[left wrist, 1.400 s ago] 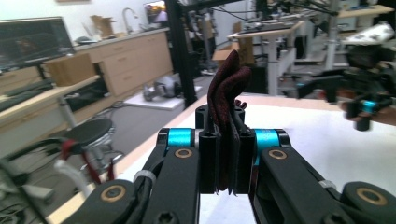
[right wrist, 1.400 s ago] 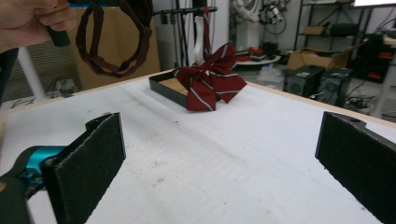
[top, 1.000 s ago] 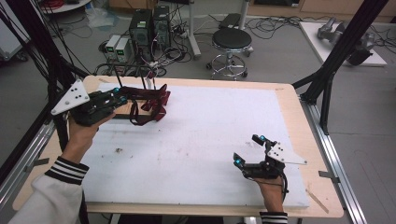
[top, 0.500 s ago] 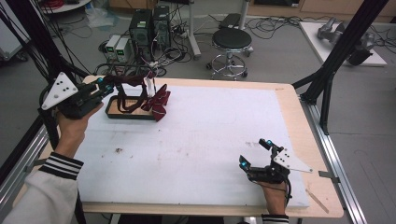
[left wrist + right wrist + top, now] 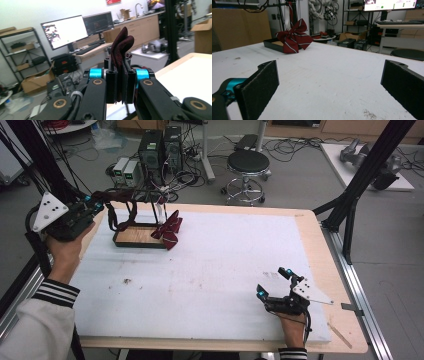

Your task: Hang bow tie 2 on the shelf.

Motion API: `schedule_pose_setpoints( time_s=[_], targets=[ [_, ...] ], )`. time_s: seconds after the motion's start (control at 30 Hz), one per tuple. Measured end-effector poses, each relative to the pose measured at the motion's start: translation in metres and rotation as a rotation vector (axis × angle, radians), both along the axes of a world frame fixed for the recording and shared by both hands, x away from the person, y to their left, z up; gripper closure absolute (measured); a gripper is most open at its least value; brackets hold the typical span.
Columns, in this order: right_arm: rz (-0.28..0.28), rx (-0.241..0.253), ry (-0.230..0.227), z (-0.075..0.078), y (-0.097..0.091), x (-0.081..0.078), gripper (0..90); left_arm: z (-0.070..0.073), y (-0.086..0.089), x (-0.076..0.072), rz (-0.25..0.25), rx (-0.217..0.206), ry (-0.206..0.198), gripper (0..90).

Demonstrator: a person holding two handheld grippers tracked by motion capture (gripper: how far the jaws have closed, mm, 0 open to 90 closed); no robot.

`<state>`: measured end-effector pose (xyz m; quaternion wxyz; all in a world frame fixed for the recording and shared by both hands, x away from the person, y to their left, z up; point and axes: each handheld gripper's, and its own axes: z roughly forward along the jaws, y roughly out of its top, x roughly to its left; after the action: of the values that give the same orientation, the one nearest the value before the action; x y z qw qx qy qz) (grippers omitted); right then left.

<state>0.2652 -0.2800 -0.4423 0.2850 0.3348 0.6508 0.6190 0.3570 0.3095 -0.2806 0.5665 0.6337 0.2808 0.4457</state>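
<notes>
From above, your left gripper (image 5: pixel 95 206), upper left, clamps a dark strap running right to the striped bow tie (image 5: pixel 169 229) on the tray (image 5: pixel 131 240). Its own view shows dark red cloth (image 5: pixel 120 47) pinched. Your right gripper (image 5: pixel 329 82) gapes empty on the bench (image 5: pixel 324 72); bow upper left.

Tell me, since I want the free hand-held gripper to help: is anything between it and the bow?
Nothing visible. Bare white mat lies between the open right hand-held gripper and the bow by the tray.
</notes>
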Motion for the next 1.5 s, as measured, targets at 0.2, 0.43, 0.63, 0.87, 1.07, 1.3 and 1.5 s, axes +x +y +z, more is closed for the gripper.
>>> schedule_pose_setpoints(
  time_s=[0.2, 0.43, 0.63, 0.87, 1.07, 1.3, 1.5],
  targets=[
    [-0.009, 0.004, -0.001, -0.001, 0.0, 0.001, 0.6, 0.001, 0.009, 0.004, 0.061, -0.005, -0.012, 84.6],
    [-0.016, 0.009, -0.009, -0.002, 0.0, 0.002, 0.6, 0.0, 0.015, 0.007, 0.117, -0.006, -0.017, 84.6],
    [-0.014, 0.014, -0.013, -0.003, 0.0, 0.005, 0.6, -0.002, 0.018, 0.013, 0.174, -0.002, -0.017, 84.6],
    [-0.011, 0.013, -0.003, -0.004, 0.0, 0.006, 0.6, -0.006, 0.011, 0.02, 0.2, 0.011, -0.016, 84.6],
    [-0.004, 0.015, -0.011, -0.004, 0.001, 0.006, 0.6, -0.012, 0.007, 0.025, 0.238, 0.034, -0.001, 84.6],
    [-0.005, 0.019, -0.017, -0.005, 0.002, 0.006, 0.6, -0.021, 0.003, 0.028, 0.282, 0.062, 0.015, 84.6],
    [-0.002, 0.022, -0.009, -0.007, 0.003, 0.006, 0.6, -0.03, 0.001, 0.03, 0.313, 0.083, 0.035, 84.6]
  ],
)
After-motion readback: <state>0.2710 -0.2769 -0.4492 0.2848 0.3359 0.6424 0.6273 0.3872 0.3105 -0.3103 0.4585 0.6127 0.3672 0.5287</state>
